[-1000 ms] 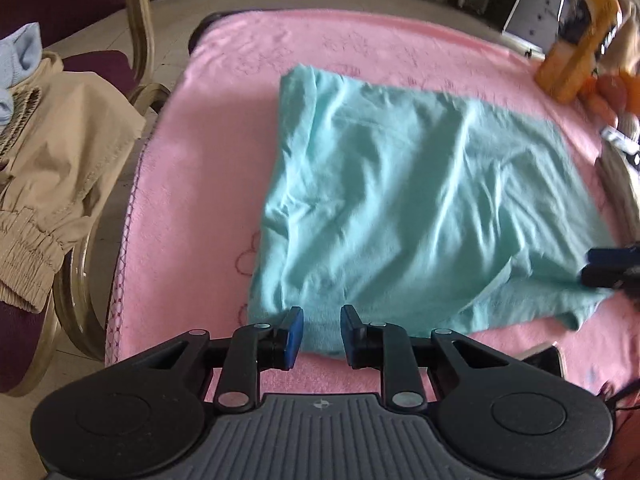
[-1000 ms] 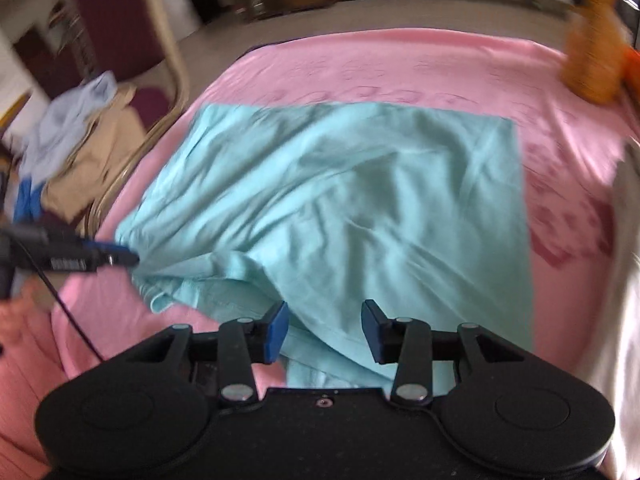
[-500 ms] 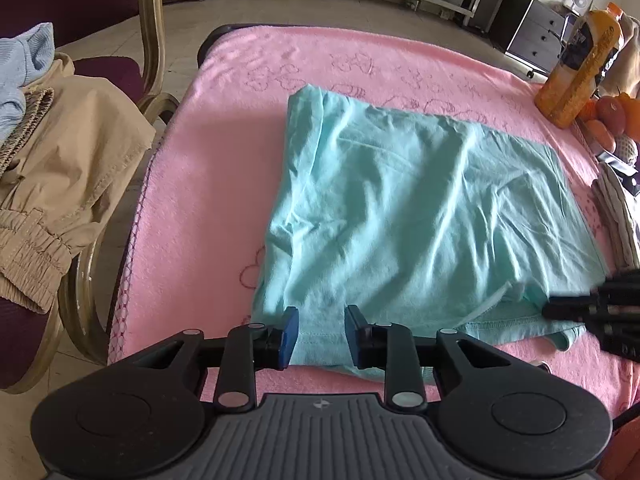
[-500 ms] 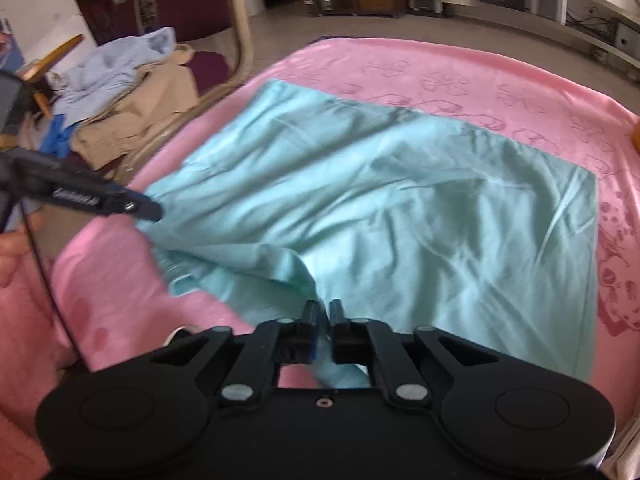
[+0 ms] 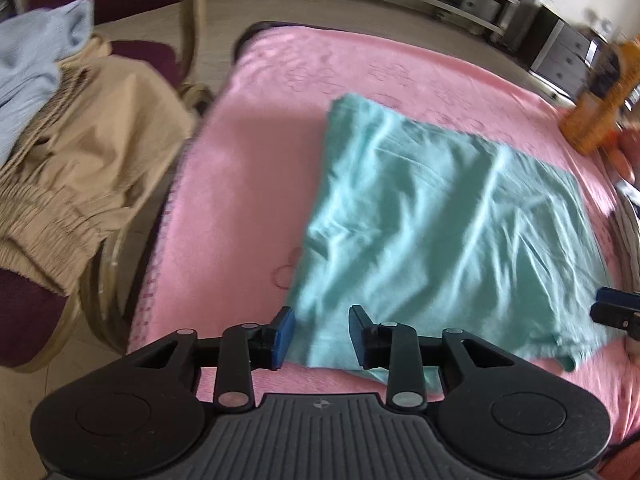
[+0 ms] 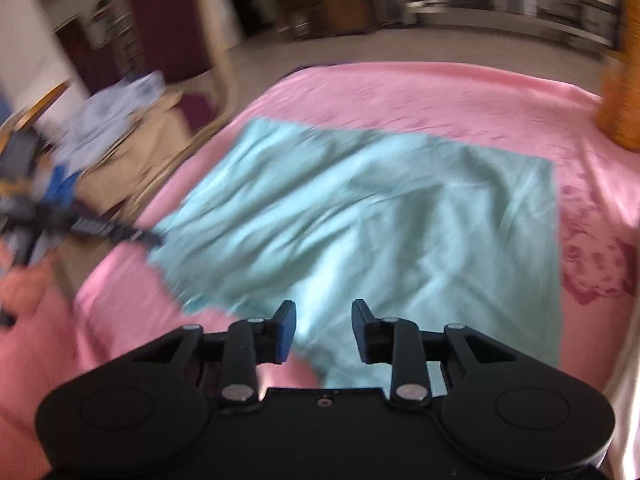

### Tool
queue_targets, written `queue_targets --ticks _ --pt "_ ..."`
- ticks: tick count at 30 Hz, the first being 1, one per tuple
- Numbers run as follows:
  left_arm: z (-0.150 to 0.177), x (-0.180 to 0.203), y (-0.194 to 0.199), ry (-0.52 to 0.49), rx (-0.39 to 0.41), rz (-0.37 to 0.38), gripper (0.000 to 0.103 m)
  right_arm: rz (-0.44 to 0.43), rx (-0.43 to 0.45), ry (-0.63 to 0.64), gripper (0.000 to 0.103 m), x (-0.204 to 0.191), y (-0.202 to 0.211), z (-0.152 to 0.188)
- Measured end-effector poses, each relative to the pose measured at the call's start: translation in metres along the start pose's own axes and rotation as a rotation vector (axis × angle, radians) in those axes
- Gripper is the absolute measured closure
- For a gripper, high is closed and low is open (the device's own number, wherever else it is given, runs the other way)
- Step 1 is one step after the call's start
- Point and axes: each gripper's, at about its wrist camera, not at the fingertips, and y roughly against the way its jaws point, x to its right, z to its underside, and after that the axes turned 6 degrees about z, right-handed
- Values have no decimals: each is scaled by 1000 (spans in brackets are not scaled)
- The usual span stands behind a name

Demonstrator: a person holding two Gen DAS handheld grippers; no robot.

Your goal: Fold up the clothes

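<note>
Tongs (image 6: pixel 320 330) apart — over teal cloth (image 6: pixel 380 216).

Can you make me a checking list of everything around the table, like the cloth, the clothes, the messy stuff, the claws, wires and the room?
Surface: pink towel covers the table; printed patterns show on it.
Job's things: teal garment lies spread and wrinkled on the towel, one near corner bunched.
Clutter: orange bottle at the far right edge; tan trousers and a light blue garment piled on the chair at left.
Grippers: left claw is open, fingers either side of the near edge of the garment. Right claw is open above the near edge, gripping nothing.
Cables: none made out; the right view is blurred.
Surroundings: shelves and drawer units along the far wall, bare floor.
</note>
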Motion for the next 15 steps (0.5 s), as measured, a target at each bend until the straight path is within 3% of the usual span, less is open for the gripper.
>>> queue_targets --ticks 9,12,15 --pt "-8 -3 -21 34 -29 -32 73 210 21 -331 69 64 8 4" --pt "-8 -1 -25 31 -38 -37 77 299 -3 -433 69 88 9 13" --pt "-5 5 -25 -11 -26 -49 77 333 -54 -487 69 101 7 22"
